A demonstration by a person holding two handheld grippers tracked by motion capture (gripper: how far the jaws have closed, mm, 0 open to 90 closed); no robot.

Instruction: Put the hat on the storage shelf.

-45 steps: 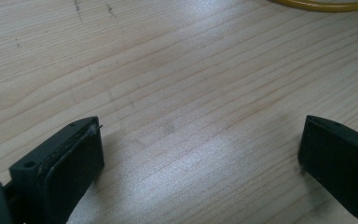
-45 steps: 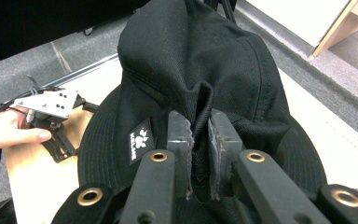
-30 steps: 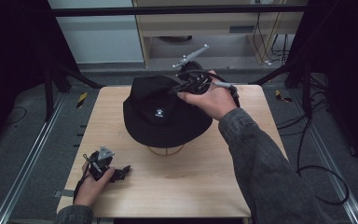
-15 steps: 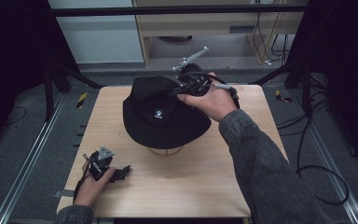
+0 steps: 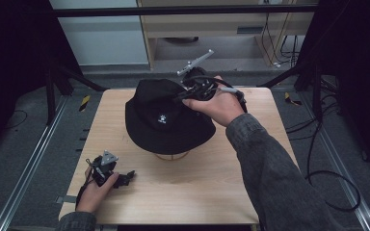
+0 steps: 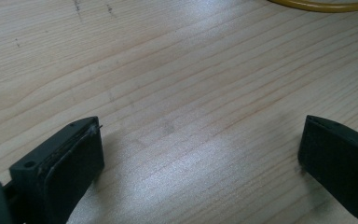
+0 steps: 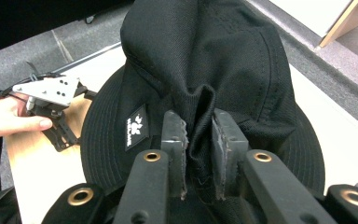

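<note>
A black bucket hat (image 5: 166, 120) with a small white logo sits in the middle of the wooden table (image 5: 197, 192). My right gripper (image 5: 185, 96) reaches in from the far right side of the crown. In the right gripper view its pads (image 7: 175, 133) pinch a raised fold of the hat's crown (image 7: 223, 60). The jaws have just been opening a little, and the fold is still pressed between them. My left gripper (image 5: 127, 177) lies low at the table's front left, apart from the hat. Its jaws stand wide open (image 6: 200, 149) over bare wood.
A thin yellow ring (image 5: 172, 156) peeks out under the hat's near brim, and its edge shows at the top of the left gripper view (image 6: 321, 4). Black frame rails and cables run around the table. A shelf unit stands behind it.
</note>
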